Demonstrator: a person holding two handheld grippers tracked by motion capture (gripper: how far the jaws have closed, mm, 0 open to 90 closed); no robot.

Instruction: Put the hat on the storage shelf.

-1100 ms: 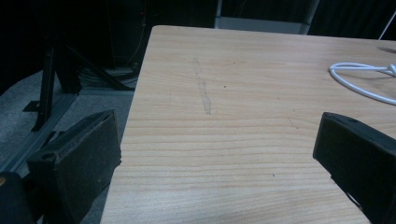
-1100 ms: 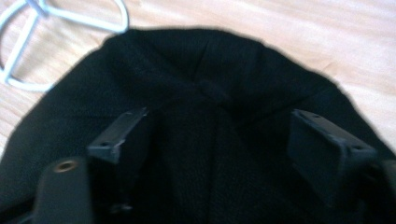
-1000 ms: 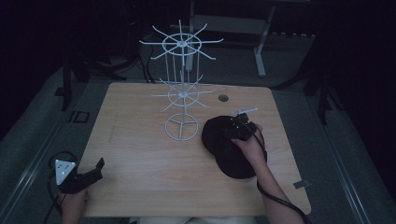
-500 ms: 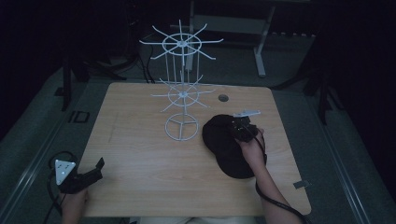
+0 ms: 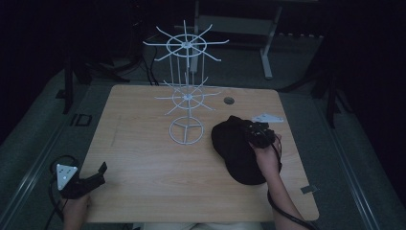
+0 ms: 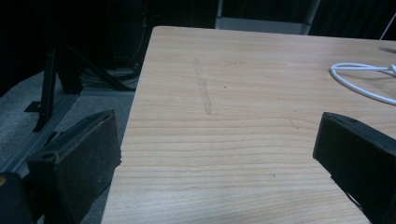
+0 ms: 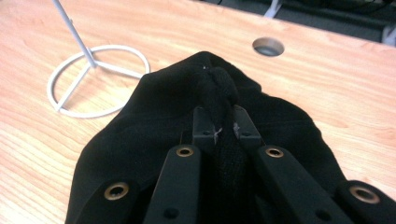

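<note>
The room beyond the wooden table (image 5: 143, 158) was dark, so little past its edges could be made out; a pale metal frame stood dimly behind the far edge. Both forearms were cut off by the bottom of the high view.

At the left, one left gripper (image 5: 98, 173) hovered at the table's near left corner with its jaws spread wide and nothing between them. In the left gripper view the left gripper (image 6: 219, 158) showed one jaw hanging off the table's edge and the other over the wood, bare tabletop between them. Ahead of it and to its right lay part of the white ring base (image 6: 364, 81), cut off by the frame edge.

One white wire rack (image 5: 187, 91) stood near the middle, with two spoked tiers and one ring base (image 5: 186, 130). Its upper tier faded against the dark background.

Just beside that base lay one black cloth hat (image 5: 237, 148). The right gripper (image 5: 253, 133) sat on top of it; in the right gripper view the right gripper (image 7: 221, 122) had its jaws closed nearly together on a bunched fold of the black cloth hat (image 7: 159, 121), which hid the table under it. Ahead of this gripper and slightly right was one round hole (image 7: 268, 46) in the table.
</note>
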